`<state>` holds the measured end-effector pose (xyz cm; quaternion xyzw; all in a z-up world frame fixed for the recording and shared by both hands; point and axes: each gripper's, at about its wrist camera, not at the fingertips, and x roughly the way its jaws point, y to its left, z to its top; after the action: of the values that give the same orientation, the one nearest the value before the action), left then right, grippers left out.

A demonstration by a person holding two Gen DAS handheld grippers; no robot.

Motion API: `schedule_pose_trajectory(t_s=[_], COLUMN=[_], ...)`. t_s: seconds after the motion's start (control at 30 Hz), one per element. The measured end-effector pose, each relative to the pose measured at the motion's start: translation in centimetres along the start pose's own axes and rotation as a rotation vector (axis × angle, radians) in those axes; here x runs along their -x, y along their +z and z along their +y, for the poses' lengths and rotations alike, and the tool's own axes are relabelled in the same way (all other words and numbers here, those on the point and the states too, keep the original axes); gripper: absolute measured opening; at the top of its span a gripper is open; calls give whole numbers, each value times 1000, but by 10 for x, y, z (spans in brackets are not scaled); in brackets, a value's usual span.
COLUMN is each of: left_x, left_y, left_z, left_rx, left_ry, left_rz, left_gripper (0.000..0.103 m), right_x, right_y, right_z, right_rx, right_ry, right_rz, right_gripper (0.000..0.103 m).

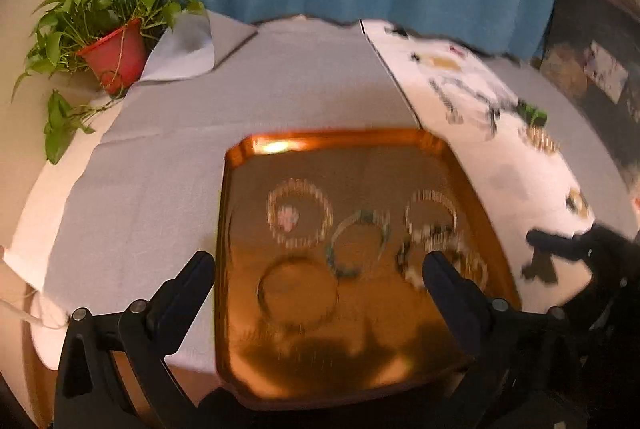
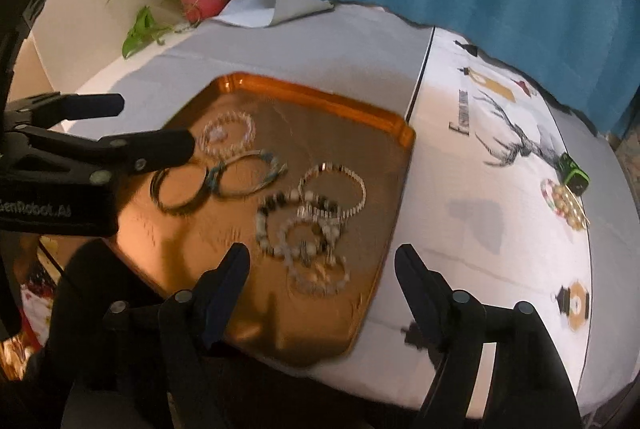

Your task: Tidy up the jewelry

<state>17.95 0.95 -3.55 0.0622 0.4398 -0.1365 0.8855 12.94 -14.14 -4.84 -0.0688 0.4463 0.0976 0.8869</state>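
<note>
Beaded bracelets [image 2: 320,225] and bangles [image 2: 224,177] flat on copper tray [image 2: 352,109] (some overlapping).

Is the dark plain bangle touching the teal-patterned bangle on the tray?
Touching. In the right wrist view the dark bangle and teal bangle overlap at their rims, with no tray showing between them there.

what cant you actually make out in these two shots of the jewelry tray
- Bracelets' beads: motion blur smears them in both wrist views, so how many overlap in the right-hand pile is unclear.
- Tray's near edge: in the left wrist view it sits in shadow behind the left claw.
- Small green object on the printed cloth: too small and blurred to identify.
- Right claw: open, with nothing between its fingers.
</note>
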Motion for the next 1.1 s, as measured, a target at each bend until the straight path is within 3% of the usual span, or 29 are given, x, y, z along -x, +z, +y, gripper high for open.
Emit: schedule_pose_trajectory(t_s=[0.37, 0.77, 1.1], left_x=[71, 161, 192], left_y=[-73, -113, -127], left_z=[-33, -61, -79], left_rx=[45, 39, 9], left_ry=[-46, -7, 22], left_rz=[33, -110, -173], left_gripper=[103, 103, 103], right_x=[75, 163, 201], right_y=[-59, -111, -128], right_z=[0, 20, 29], right_rx=[-56, -46, -37], right_ry=[-38, -37, -28], right_rz=[-41, -162, -235], right_gripper=[76, 79, 79])
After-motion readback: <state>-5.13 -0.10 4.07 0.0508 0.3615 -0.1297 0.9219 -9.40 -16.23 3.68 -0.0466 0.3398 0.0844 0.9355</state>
